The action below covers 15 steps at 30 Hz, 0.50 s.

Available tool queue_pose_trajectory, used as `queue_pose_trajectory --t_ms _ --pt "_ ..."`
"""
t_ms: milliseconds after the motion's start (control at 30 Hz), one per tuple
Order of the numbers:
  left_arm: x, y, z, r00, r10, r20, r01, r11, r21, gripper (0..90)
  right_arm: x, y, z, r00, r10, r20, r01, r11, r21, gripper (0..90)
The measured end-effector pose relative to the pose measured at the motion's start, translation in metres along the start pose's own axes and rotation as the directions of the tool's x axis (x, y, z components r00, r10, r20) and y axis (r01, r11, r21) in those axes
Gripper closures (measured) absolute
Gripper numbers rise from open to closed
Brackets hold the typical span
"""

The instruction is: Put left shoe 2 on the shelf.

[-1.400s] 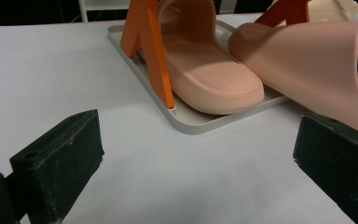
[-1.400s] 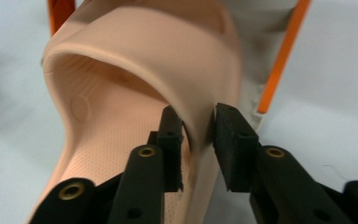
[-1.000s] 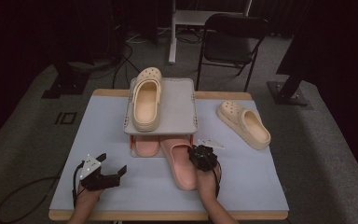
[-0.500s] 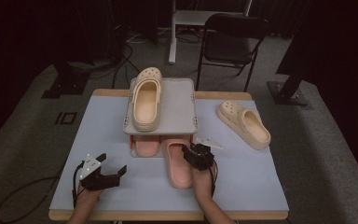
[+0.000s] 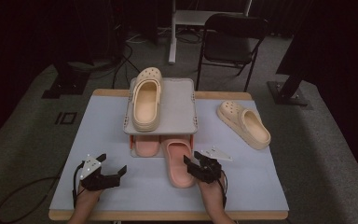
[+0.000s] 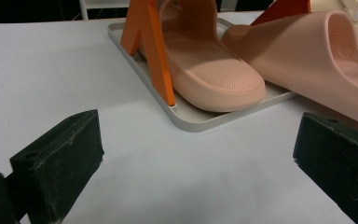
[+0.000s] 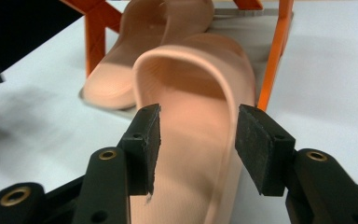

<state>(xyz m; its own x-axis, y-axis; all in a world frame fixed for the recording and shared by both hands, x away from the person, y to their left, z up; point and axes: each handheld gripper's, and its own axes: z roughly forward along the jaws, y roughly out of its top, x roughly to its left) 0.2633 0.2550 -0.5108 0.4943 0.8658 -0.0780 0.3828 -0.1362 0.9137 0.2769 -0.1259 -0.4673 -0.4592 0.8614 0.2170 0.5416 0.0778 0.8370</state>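
Jaws of the right gripper [image 5: 193, 165] have just been opening and are now released around the heel of the pink slide [image 5: 179, 162], pads clear of it.

Since a second ago, the slide has been drawn back from the two-tier rack [image 5: 186, 122], its toe just inside the lower tier beside the second slide [image 5: 147, 145]. A cream clog [image 5: 145, 99] is carried on top. The left gripper [image 5: 113, 173] is held wide, released, on the tabletop [image 5: 107, 126]; orange uprights [image 6: 151, 46] are seen in the gripper views.

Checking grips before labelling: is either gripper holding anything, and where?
Nothing is held. The right gripper, just opening, straddles the pink slide; the left gripper is open.
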Motion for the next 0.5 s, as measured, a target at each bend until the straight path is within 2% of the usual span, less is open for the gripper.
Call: queue_pose_trajectory --t_ms 133,267,500 --pt "0.0 0.0 -0.001 1.0 0.003 -0.002 -0.003 1.0 -0.004 1.5 -0.001 -0.007 -0.012 0.9998 -0.008 -0.018 0.008 1.0 0.012 54.4" --pt "-0.001 0.0 0.0 1.0 0.002 -0.002 -0.002 1.0 -0.001 1.5 -0.001 -0.015 -0.021 0.9994 -0.014 -0.033 0.015 0.999 0.033 64.0" --pt "-0.001 0.0 0.0 1.0 -0.002 0.0 0.002 1.0 0.0 1.4 0.003 -0.034 -0.032 0.9965 -0.032 -0.077 0.039 0.995 0.09 76.0"
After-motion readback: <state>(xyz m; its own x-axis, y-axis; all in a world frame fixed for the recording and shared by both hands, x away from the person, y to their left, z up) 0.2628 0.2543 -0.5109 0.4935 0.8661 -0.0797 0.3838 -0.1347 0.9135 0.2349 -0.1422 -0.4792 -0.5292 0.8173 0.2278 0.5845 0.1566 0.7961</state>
